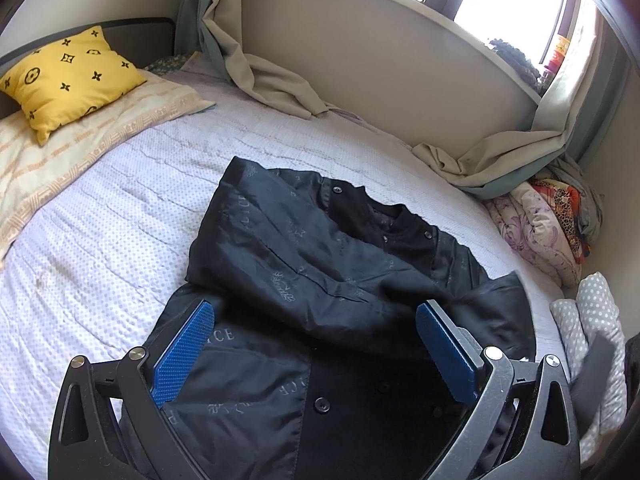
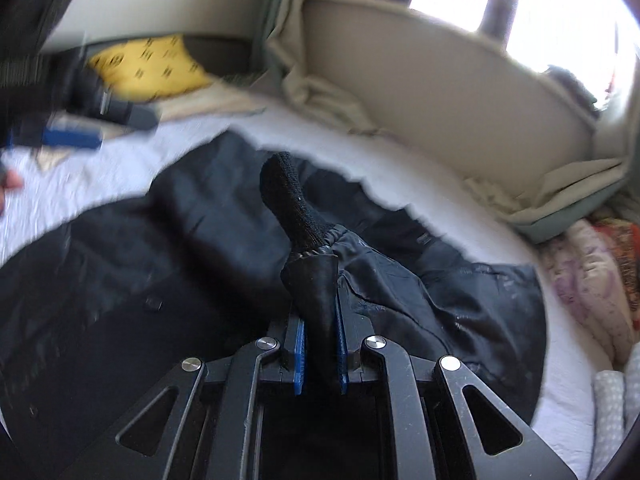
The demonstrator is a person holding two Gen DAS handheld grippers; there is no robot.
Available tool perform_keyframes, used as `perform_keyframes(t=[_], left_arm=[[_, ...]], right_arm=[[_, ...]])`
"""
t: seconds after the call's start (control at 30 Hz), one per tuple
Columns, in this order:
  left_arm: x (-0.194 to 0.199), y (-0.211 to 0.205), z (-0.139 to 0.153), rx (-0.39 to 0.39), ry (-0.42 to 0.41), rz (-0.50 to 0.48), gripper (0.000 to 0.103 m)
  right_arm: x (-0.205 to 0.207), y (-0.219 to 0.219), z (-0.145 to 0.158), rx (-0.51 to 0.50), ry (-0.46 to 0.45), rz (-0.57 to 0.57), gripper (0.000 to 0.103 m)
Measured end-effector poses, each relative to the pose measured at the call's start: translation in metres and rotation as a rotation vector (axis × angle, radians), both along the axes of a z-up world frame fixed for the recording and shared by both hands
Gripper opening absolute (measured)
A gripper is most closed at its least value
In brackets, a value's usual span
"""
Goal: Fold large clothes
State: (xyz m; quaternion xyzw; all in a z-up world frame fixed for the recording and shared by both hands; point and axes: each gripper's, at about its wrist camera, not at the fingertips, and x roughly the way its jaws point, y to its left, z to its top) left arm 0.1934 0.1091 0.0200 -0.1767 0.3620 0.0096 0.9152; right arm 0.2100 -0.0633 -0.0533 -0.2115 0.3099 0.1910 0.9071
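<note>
Bed (image 1: pixel 120 208): right claw (image 2: pixel 320 344) tilted down, clamping jacket sleeve (image 2: pixel 316 280)

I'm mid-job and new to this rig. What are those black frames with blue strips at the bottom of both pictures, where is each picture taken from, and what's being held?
Each black frame is a hand-held two-finger gripper; the blue strips are its finger pads. A fisheye camera sits on each gripper and looks forward along the fingers, so one picture is from the left wrist and one from the right.

In the left wrist view, the left gripper is open, hovering over a black jacket spread on a white bed cover. A yellow pillow lies by the headboard, with bunched curtains along the wall.

In the blurred right wrist view, the right gripper is shut on the jacket's sleeve, its knitted cuff sticking out past the pads.
</note>
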Motion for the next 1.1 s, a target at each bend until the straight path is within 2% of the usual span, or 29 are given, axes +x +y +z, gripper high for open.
perform_keyframes(t=[0.1,0.13,0.17,0.23,0.33,0.4,0.5,0.6,0.67,0.7,0.73,0.77,0.9,1.0,1.1], left_arm=[[0.005,0.001,-0.007,0.0,0.023,-0.005,0.103],[0.005,0.002,-0.009,-0.007,0.029,-0.006,0.103],[0.007,0.004,-0.012,-0.027,0.04,-0.007,0.103],[0.009,0.008,-0.016,-0.056,0.052,-0.006,0.103],[0.01,0.009,-0.019,-0.062,0.064,-0.007,0.103],[0.011,0.005,-0.021,-0.06,0.07,-0.03,0.103],[0.013,-0.004,-0.027,-0.114,0.09,-0.096,0.101],[0.019,-0.011,-0.036,-0.188,0.132,-0.164,0.099],[0.033,-0.018,-0.048,-0.234,0.213,-0.236,0.097],[0.041,-0.021,-0.055,-0.252,0.259,-0.274,0.089],[0.047,-0.023,-0.059,-0.261,0.291,-0.294,0.081],[0.054,-0.025,-0.067,-0.262,0.338,-0.315,0.079],[0.058,-0.027,-0.083,-0.32,0.369,-0.337,0.079],[0.062,-0.029,-0.103,-0.39,0.403,-0.346,0.079],[0.067,-0.03,-0.111,-0.431,0.425,-0.372,0.079]], right_arm=[[0.004,0.003,-0.025,0.006,0.126,0.024,0.018],[0.004,0.002,-0.025,0.03,0.168,0.025,0.027],[0.004,-0.002,-0.021,0.078,0.206,0.032,0.045],[0.004,-0.019,-0.003,0.243,0.263,0.048,0.068],[0.009,-0.063,0.029,0.478,0.328,0.035,0.069],[0.015,-0.095,0.044,0.579,0.323,-0.02,0.07],[0.025,-0.142,0.059,0.611,0.25,-0.159,0.07],[0.035,-0.184,0.067,0.687,0.23,-0.269,0.07],[0.039,-0.203,0.07,0.719,0.212,-0.316,0.071],[0.041,-0.212,0.071,0.734,0.205,-0.34,0.071],[0.042,-0.219,0.073,0.748,0.206,-0.353,0.071],[0.045,-0.225,0.073,0.77,0.213,-0.364,0.071],[0.049,-0.246,0.073,0.857,0.235,-0.394,0.071],[0.049,-0.256,0.073,0.861,0.228,-0.42,0.071],[0.054,-0.26,0.064,0.866,0.256,-0.448,0.071]])
